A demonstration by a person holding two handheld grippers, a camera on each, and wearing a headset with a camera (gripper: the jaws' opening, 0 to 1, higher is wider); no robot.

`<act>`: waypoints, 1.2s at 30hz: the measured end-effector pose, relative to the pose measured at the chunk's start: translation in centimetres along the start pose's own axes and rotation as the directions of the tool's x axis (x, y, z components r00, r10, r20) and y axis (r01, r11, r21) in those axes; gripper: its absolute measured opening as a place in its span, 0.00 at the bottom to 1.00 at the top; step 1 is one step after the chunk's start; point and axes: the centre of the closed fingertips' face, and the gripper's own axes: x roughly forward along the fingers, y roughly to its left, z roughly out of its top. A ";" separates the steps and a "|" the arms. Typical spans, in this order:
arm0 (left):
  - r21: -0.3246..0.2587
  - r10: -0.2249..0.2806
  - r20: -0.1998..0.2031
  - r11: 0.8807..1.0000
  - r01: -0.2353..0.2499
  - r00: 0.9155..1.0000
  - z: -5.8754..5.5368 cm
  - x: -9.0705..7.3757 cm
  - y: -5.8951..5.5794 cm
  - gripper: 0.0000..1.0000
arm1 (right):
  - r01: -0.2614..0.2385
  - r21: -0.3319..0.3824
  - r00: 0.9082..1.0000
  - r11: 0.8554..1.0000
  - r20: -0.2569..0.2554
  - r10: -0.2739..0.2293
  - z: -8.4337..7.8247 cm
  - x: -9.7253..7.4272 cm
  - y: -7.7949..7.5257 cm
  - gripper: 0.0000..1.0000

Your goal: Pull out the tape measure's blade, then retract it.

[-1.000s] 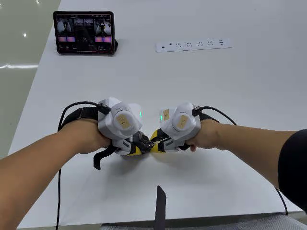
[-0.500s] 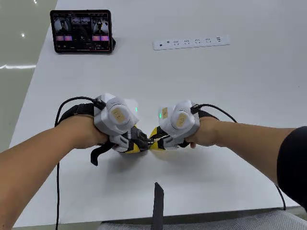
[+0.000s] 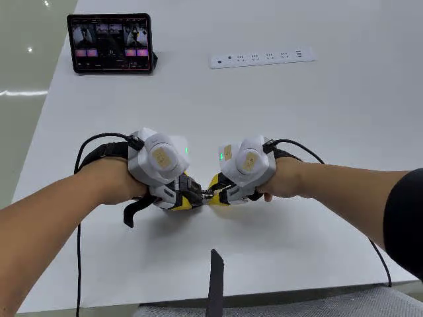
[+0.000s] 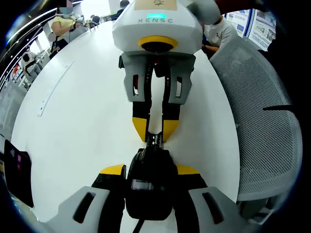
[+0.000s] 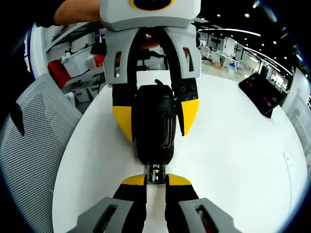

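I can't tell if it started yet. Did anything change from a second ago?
Barely. The left tool and right tool seem to have eased slightly apart, so a short bit of blade shows between them. The left still grips the tape measure and the right still pinches the blade; nothing was let go. The tablet and power strip stayed put.

Head view looks down; opposed close gripper views share the tape measure [image 4: 148,187].

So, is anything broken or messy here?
Nothing looks wrong. The left gripper holds the tape measure straight, and the right gripper pinches a short, flat bit of blade. The tablet and power strip lie tidy on the table.
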 end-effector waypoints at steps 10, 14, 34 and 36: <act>0.001 0.001 0.000 1.000 -0.001 1.000 0.0 0.0 0.0 0.33 | -0.002 0.006 1.000 1.000 -0.011 0.002 -0.5 -0.4 0.0 0.10; 0.002 0.002 0.000 1.000 -0.002 1.000 0.0 0.1 0.0 0.33 | -0.001 0.008 1.000 1.000 -0.016 0.001 -0.8 -0.6 0.0 0.10; 0.001 0.007 -0.002 1.000 -0.007 1.000 0.1 0.0 -0.2 0.33 | 0.008 0.014 1.000 1.000 -0.029 -0.008 -1.6 -1.4 0.0 0.10; 0.002 0.008 -0.001 1.000 -0.008 1.000 0.1 0.0 -0.1 0.33 | 0.009 0.014 1.000 1.000 -0.030 -0.008 -1.7 -1.5 0.0 0.10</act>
